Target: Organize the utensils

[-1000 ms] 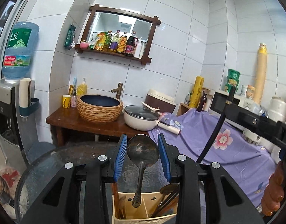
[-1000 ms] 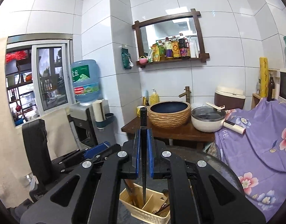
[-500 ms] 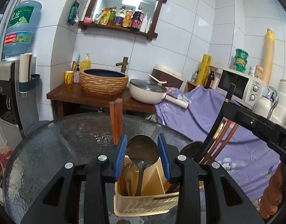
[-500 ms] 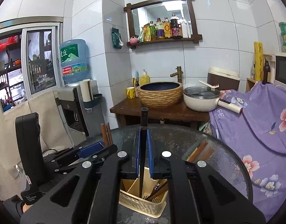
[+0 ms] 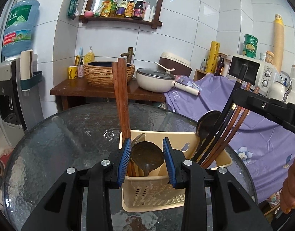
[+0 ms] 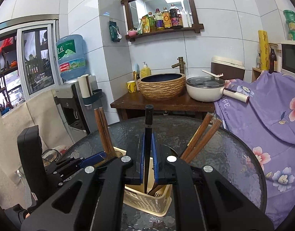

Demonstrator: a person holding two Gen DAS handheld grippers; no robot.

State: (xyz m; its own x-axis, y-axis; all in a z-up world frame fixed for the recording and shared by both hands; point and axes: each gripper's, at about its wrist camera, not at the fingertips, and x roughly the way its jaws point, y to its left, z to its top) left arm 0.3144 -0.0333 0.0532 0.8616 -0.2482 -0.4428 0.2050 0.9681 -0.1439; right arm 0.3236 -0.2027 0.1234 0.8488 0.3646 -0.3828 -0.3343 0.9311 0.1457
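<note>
On the round glass surface (image 5: 70, 134) a beige utensil caddy (image 5: 153, 194) sits at 6 o'clock in the left wrist view. The left tool (image 5: 147, 154) is partly open, its blue pads clamped on the bowl of a dark metal spoon (image 5: 147, 156) whose handle drops into the caddy. Red-brown chopsticks (image 5: 121, 96) stand at 12 o'clock. Toward 3 o'clock, the right tool (image 6: 147, 159) is closed tight on an upright black chopstick (image 6: 148, 127) reaching into the caddy.

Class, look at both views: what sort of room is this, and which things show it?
Most likely a small home kitchen: a white microwave, a cream lidded pan and sauce bottles on a wooden wall shelf.
</note>
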